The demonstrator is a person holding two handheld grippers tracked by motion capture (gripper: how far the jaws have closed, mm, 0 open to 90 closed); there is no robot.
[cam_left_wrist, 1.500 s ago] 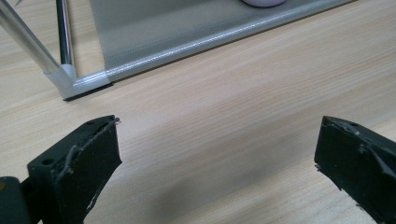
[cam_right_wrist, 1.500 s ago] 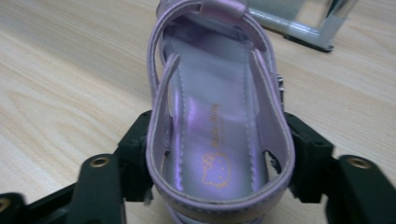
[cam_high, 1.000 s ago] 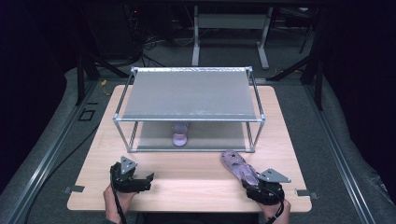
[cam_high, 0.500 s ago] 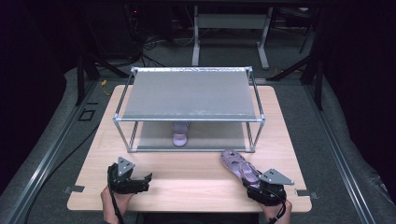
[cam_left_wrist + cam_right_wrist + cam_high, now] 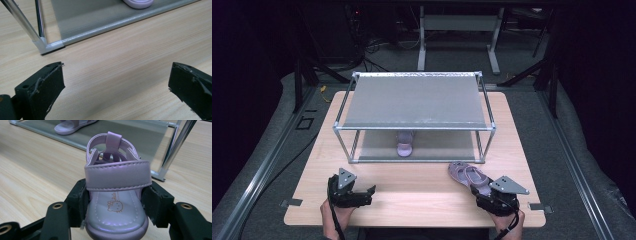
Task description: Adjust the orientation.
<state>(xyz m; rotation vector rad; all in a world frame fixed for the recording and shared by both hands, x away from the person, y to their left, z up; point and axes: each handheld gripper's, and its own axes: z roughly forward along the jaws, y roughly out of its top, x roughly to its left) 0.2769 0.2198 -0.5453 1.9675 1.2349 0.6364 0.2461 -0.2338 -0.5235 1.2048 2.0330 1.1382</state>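
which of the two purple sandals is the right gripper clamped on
The sandal on the bare table in front of the rack, its heel between the right gripper jaws. The other sandal sits apart on the rack's lower shelf.

Your table: pale wood-grain top, smooth and matt, fine lengthwise streaks.

Your rack: bright metal tubes with a polished shine, pale grey corner joints that look like plastic; its shelves are grey sheet, matt and finely textured.

Your sandal, in the right gripper: lilac leather-look material with a soft pearly gloss, stitched edges, and a smooth printed insole.

Second sandal on the lower shelf: same lilac sheen.

Your left gripper: black jaw pads, matt, scuffed and chipped at the edges.

Floor mat: grey, felt-like, dull.
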